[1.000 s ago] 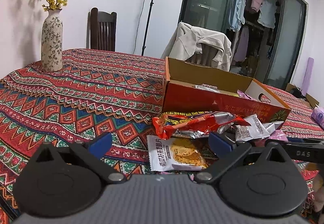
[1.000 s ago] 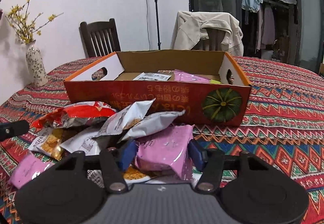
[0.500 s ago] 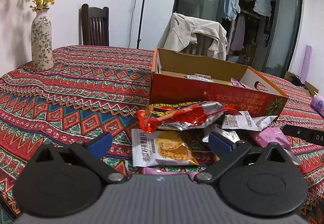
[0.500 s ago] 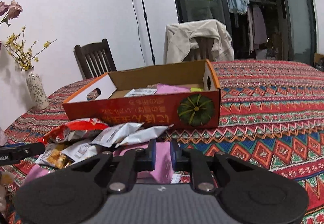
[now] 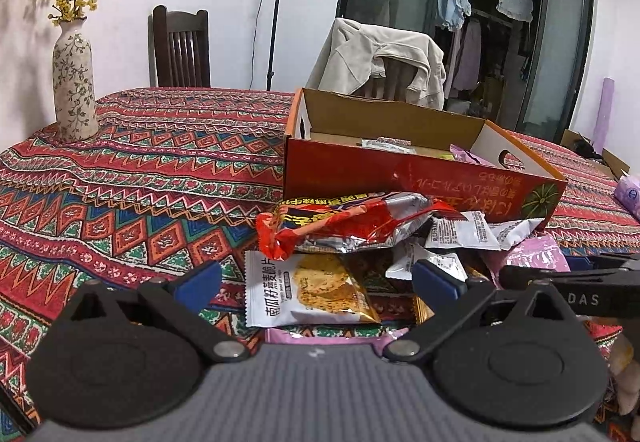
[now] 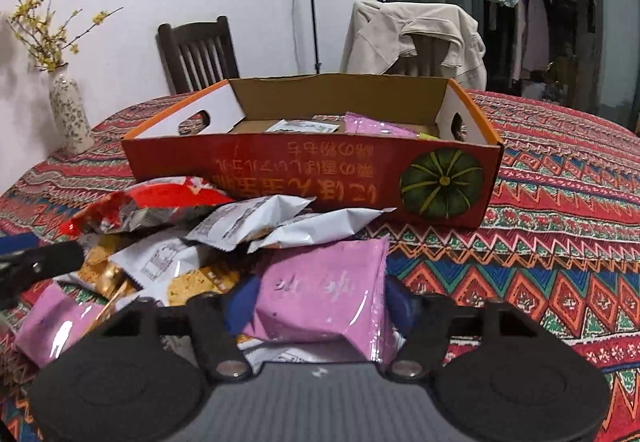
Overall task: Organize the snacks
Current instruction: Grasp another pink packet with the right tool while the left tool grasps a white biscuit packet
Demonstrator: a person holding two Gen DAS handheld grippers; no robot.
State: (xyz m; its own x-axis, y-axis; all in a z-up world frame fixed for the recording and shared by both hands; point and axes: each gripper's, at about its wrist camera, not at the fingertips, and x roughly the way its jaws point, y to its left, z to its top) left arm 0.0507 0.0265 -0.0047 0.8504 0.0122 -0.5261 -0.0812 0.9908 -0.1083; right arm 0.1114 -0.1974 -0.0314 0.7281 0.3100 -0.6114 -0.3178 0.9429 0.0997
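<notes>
An orange cardboard box [image 6: 304, 170] with a pumpkin picture stands on the patterned tablecloth and holds a few packets. In front of it lies a heap of snacks: a red foil bag [image 5: 360, 226], white packets [image 6: 248, 222] and pink packets. My right gripper [image 6: 318, 302] has a pink packet [image 6: 320, 294] between its blue pads; its jaws are opening, and the packet rests on the heap. My left gripper [image 5: 316, 278] is open wide just above a white and yellow crisp packet [image 5: 304, 294]. Each gripper's black finger shows at the edge of the other's view.
A flowered vase [image 5: 74, 82] with yellow blossoms stands at the table's far left. Two chairs stand behind the table, a dark wooden one [image 5: 180, 46] and one draped with a beige jacket [image 5: 380, 62]. A purple pack [image 5: 628, 194] lies at the right edge.
Half a second ago my right gripper was pinched shut on the pink packet and held higher; now it sits lower with its jaws apart around the packet. My left gripper drifted slightly sideways, still open.
</notes>
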